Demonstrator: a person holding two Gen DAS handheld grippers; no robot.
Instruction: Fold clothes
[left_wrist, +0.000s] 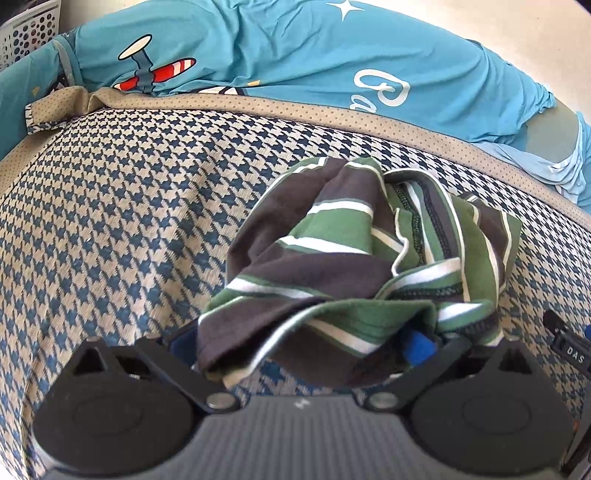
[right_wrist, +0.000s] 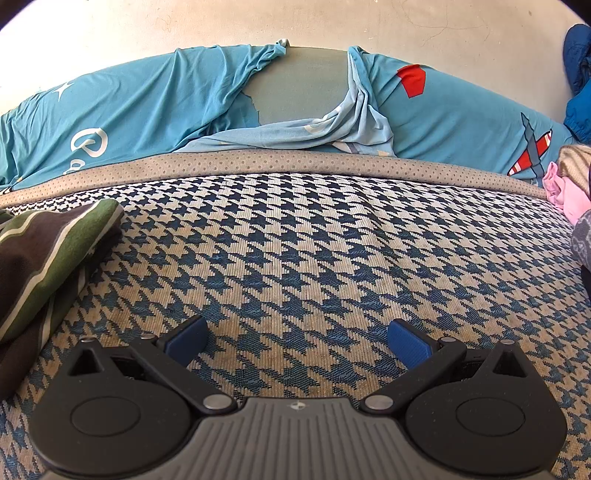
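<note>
A crumpled striped garment (left_wrist: 351, 254) in green, dark brown and white lies on the houndstooth cover (left_wrist: 122, 206). Its near edge drapes over my left gripper (left_wrist: 299, 349), whose jaws stand wide apart. One blue pad (left_wrist: 417, 347) shows under the cloth; the other finger is mostly hidden. In the right wrist view the same garment (right_wrist: 48, 258) lies at the left edge. My right gripper (right_wrist: 297, 341) hovers low over the bare houndstooth cover (right_wrist: 303, 258), open, with nothing between its blue pads (right_wrist: 186, 339).
Blue bedding with a plane print (left_wrist: 295, 55) runs along the far side against a pale wall (right_wrist: 295, 22). A white perforated basket (left_wrist: 29, 33) sits far left. Pink clothes (right_wrist: 565, 199) and a dark blue garment (right_wrist: 578, 74) lie at the right.
</note>
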